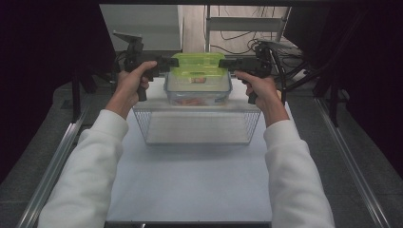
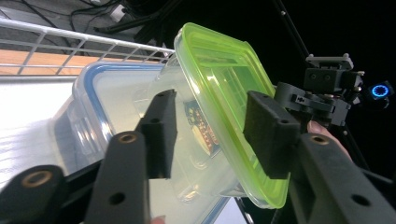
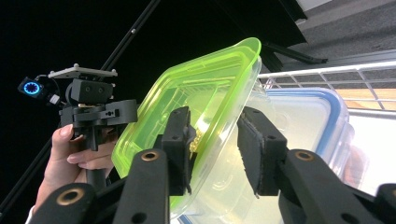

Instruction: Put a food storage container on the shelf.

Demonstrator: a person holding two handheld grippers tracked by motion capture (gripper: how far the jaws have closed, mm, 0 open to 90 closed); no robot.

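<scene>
High view: on a white counter (image 1: pixel 190 180) stands a wire basket (image 1: pixel 197 124), and behind it a blue-rimmed clear box (image 1: pixel 197 91). Above that box, a green-lidded clear container (image 1: pixel 198 66) hangs between the left gripper (image 1: pixel 161 64) and right gripper (image 1: pixel 227 64), each closed on one lid edge. It looks light, rigid, slick plastic; the rims seem the best hold. A small label inside is unreadable.
</scene>
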